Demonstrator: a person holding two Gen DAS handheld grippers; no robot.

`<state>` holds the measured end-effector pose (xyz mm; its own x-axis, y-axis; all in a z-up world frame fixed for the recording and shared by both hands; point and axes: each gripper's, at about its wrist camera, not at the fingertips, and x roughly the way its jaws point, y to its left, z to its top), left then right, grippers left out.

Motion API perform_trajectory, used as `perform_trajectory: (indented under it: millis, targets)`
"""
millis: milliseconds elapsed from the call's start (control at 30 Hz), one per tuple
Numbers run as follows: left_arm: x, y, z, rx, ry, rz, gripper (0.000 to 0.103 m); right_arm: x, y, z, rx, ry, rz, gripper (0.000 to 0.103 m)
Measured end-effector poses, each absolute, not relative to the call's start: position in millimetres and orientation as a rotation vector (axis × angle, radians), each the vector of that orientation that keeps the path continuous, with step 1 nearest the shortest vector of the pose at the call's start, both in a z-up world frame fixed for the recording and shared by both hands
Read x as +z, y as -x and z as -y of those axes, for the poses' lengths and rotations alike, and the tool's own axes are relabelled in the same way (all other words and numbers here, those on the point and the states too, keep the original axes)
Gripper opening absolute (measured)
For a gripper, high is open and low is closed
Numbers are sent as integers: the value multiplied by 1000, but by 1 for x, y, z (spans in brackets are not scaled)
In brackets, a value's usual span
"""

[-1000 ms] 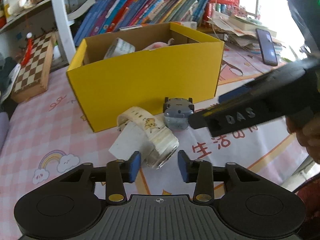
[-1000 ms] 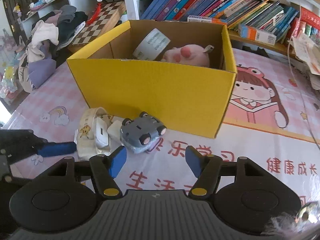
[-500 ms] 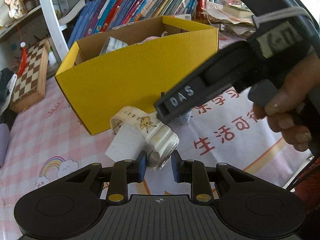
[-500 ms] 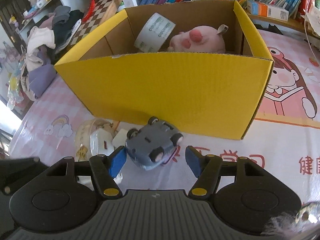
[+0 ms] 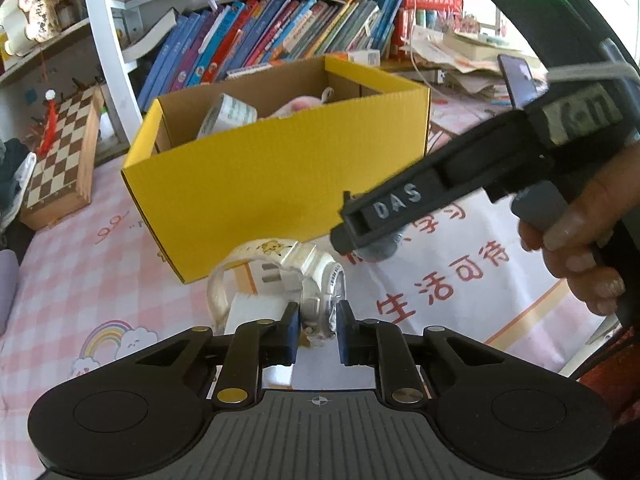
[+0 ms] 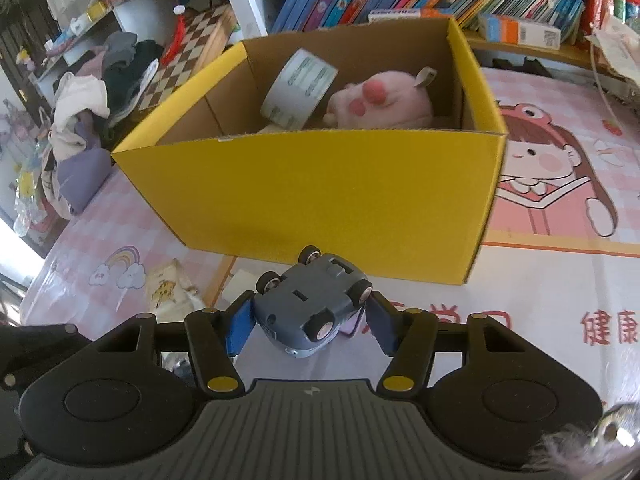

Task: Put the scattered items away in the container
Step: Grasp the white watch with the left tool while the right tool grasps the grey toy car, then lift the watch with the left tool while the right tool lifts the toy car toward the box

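Yellow cardboard box stands open on the pink cartoon-print tabletop, with a roll of tape and a pink plush toy already inside. At far left, a chessboard leans beside a shelf of books. Near the box's front wall, the left tool has clamped narrow on the case of a white child's watch, whose cartoon-printed strap arches up toward the box; a white plug adapter sits just behind the strap. Right of it, the right tool, held in a person's hand, is closing around an upturned grey toy car, wheels up; the blue pads sit at both flanks of the car, which lies just in front of the box. A phone stands propped at far right among stacked papers.
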<state>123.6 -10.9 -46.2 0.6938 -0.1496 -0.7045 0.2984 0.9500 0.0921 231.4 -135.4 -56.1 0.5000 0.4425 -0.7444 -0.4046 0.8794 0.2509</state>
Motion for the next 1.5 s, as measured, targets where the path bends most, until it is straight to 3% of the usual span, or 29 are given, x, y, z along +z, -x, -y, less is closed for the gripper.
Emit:
perform_trajectory:
  millis: [1500]
  targets:
    - [-9,-92,-15,-286,-116,-587,15,-35,-155,150,392,1,-852,57]
